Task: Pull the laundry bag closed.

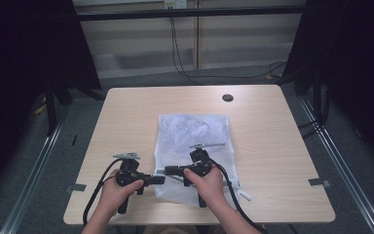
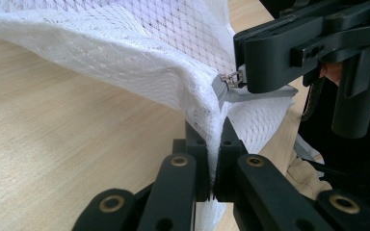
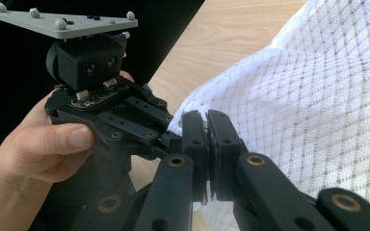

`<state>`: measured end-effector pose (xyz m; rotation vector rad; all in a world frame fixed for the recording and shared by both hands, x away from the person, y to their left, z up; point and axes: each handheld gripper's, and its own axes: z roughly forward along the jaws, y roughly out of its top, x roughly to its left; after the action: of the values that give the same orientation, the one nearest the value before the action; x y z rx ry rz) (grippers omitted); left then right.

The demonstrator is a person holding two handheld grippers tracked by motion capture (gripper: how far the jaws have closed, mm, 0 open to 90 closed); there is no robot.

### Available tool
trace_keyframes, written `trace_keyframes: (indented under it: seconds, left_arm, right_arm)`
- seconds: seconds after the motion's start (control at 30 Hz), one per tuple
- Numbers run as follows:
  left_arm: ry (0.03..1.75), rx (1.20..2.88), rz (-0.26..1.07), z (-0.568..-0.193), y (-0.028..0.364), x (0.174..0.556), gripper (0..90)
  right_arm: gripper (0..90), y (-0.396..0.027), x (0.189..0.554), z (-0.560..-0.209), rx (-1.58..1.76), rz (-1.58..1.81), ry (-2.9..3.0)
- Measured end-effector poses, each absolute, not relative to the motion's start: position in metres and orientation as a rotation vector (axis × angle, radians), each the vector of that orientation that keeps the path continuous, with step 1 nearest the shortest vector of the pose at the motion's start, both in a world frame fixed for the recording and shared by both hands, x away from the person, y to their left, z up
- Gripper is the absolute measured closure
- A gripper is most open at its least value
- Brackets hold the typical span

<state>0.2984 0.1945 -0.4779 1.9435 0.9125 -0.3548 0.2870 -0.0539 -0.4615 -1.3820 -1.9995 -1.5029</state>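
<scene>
A white mesh laundry bag (image 1: pixel 195 129) lies flat in the middle of the table, with something pale inside its far half. My left gripper (image 1: pixel 159 179) points right at the bag's near left corner. In the left gripper view it (image 2: pixel 215 144) is shut on a fold of the bag's (image 2: pixel 125 53) edge. My right gripper (image 1: pixel 169 170) points left, tip to tip with the left one. It is shut on the small metal zipper pull (image 2: pixel 231 79) at that corner. In the right gripper view its jaws (image 3: pixel 207 122) pinch the mesh (image 3: pixel 308 106) edge, with the left gripper's body (image 3: pixel 91 72) and hand just beyond.
The light wooden table (image 1: pixel 272 146) has a round black grommet (image 1: pixel 228 97) near its far edge. A white tab (image 1: pixel 244 195) sticks out at the bag's near right corner. Cables trail from both grippers toward the table's near edge. Dark curtains stand at both sides.
</scene>
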Motion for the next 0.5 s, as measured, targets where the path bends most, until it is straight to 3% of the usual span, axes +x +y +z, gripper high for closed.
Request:
trace_keyframes:
  seconds: [0.5]
  left_arm:
    - [0.926,1.926,-0.364,-0.478,0.195,0.298,88.5]
  right_arm:
    - [86.9,-0.069,0.287,-0.461,-1.391,-1.482,-2.005]
